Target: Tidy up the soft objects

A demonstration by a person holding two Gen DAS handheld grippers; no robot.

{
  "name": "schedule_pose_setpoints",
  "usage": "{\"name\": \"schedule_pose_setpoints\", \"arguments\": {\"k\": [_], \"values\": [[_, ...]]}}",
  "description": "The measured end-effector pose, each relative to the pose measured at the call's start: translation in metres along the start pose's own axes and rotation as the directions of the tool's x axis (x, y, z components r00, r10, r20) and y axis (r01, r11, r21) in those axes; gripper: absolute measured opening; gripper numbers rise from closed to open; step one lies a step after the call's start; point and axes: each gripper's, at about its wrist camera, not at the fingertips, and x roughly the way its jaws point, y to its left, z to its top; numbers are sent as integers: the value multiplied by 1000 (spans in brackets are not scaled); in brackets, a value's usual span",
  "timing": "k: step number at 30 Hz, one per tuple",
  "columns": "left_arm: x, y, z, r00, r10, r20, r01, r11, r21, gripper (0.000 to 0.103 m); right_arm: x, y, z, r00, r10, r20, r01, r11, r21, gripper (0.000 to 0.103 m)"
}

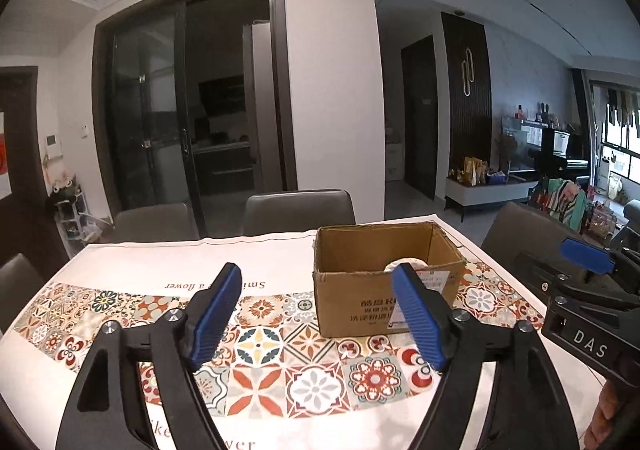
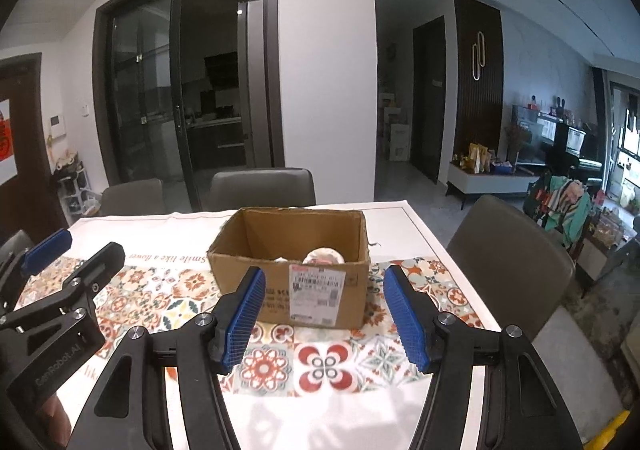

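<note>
Open tool [image 2: 324, 314], box [image 2: 256, 274] just beyond.

box [image 2: 292, 286] on table [image 2: 404, 218] | soft object [image 2: 323, 256] in box | chairs [image 2: 262, 186] behind table

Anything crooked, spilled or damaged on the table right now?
Nothing spilled. The cardboard box has no flaps and its top edges look rough and torn. It stands upright on the tablecloth, with a pale soft item inside.
</note>
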Motion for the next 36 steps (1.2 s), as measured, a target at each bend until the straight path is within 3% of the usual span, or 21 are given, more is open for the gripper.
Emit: {"name": "schedule_pose_setpoints", "arguments": {"k": [6,12,22,36], "values": [[-29,2,-17,1000,14,9,-15,1000,11,87,-26,-1,-17,1000,-15,3,15,1000,22,70],[-50,9,-30,1000,29,3,-29,999,-14,93,-49,2,-33,999,-38,11,38,999,23,71],[-83,16,-45,998,55,5,-55,998,-31,103,-76,12,-54,1000,-6,19,6,999,31,73],[-108,17,-63,999,42,32,-42,999,-20,103,-101,14,-80,1000,-10,16,9,998,58,73]]}}
